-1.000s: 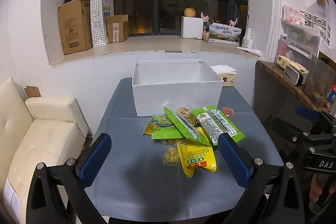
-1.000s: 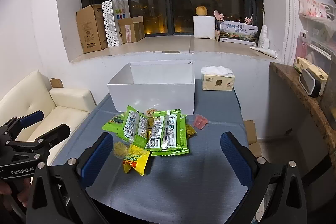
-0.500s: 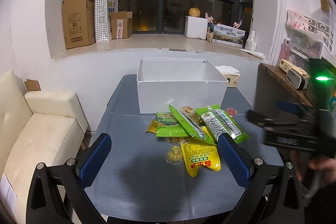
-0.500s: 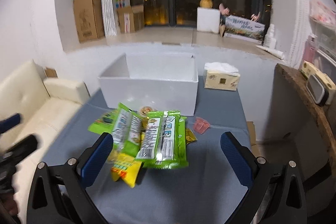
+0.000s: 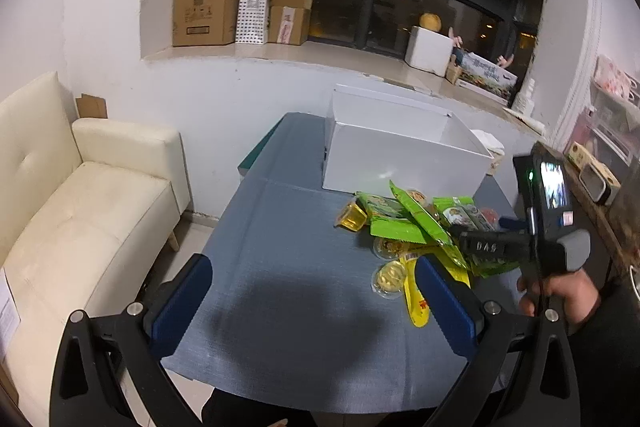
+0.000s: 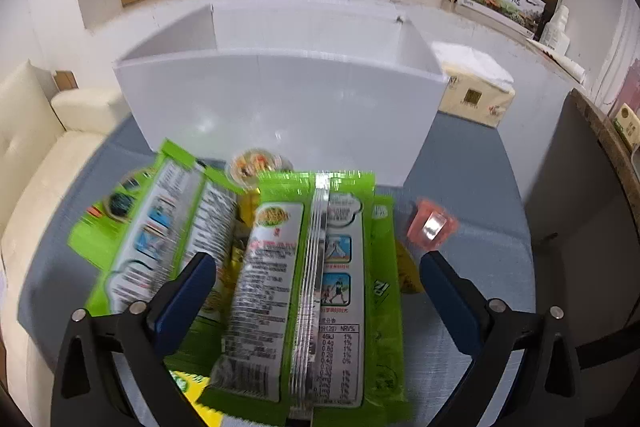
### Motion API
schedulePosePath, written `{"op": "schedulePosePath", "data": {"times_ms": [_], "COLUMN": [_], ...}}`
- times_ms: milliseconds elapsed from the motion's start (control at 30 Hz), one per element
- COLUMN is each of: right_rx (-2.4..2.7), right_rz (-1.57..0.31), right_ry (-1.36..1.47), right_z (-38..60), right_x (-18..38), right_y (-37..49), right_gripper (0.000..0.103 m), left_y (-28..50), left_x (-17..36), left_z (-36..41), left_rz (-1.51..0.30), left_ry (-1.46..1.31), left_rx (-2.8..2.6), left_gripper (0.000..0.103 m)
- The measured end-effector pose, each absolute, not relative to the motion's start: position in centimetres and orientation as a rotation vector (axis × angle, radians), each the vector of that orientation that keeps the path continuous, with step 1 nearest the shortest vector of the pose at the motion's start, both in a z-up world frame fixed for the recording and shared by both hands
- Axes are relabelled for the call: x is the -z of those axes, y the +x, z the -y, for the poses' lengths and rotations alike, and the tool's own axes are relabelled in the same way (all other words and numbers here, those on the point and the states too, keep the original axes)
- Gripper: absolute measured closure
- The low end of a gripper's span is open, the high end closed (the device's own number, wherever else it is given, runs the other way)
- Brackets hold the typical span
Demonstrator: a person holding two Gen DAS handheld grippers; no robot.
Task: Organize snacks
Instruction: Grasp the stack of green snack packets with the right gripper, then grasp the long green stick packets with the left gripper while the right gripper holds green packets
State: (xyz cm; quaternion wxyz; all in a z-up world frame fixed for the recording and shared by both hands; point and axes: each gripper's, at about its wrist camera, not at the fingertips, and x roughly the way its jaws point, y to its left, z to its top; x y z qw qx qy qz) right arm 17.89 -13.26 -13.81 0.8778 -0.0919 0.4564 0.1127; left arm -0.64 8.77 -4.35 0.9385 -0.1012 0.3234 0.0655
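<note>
A heap of green foil snack packets (image 6: 304, 287) lies on a blue-grey cloth-covered table (image 5: 288, 267), just in front of an open white rectangular cardboard box (image 6: 280, 95) that stands at the pile's twelve o'clock. In the right wrist view the right gripper (image 6: 316, 291) hangs over the top packet, its blue-padded fingers (image 6: 184, 303) straddling the wrapper without pressing it; the jaws have just been narrowing yet stand released, with the packet between them. A round clear-lidded cup (image 6: 256, 163) sits at twelve o'clock of that packet, a small pink jelly cup (image 6: 430, 225) at two o'clock, and a yellow pouch (image 5: 416, 301) pokes out at the heap's near edge, beside a round golden sealed cup (image 5: 388, 277). Seen from the left wrist, the left gripper (image 5: 312, 303) hovers above bare cloth at eight o'clock of the snacks, jaws wide and empty. A person's hand (image 5: 560, 293) grips the right tool's handle. A tissue box (image 6: 476, 95) rests at three o'clock of the white box. A cream sofa (image 5: 72, 207) stands at nine o'clock of the table.
</note>
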Motion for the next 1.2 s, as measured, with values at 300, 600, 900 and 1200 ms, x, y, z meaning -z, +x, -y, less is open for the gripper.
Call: {"op": "schedulePosePath", "data": {"times_ms": [300, 600, 900, 1200], "right_rx": [-0.253, -0.307, -0.336, -0.339], "right_rz": [-0.933, -0.810, -0.904, -0.928], "right_ry": [-0.125, -0.040, -0.067, 0.004], "right_z": [15.5, 18.2, 16.6, 17.7], "right_x": [13.0, 8.2, 12.1, 13.6], "right_y": [17.2, 14.4, 17.7, 18.4], "right_gripper": [0.030, 0.030, 0.030, 0.031], "left_y": [0.9, 6.7, 9.0, 11.0], "left_x": [5.2, 4.6, 4.9, 7.0], "left_z": [-7.1, -1.4, 0.7, -0.7], "left_rz": [-0.726, -0.757, -0.775, -0.824], "left_ry": [-0.160, -0.103, -0.099, -0.078], "left_rx": [-0.080, 0.025, 0.024, -0.029], "left_gripper": [0.000, 0.000, 0.000, 0.000]}}
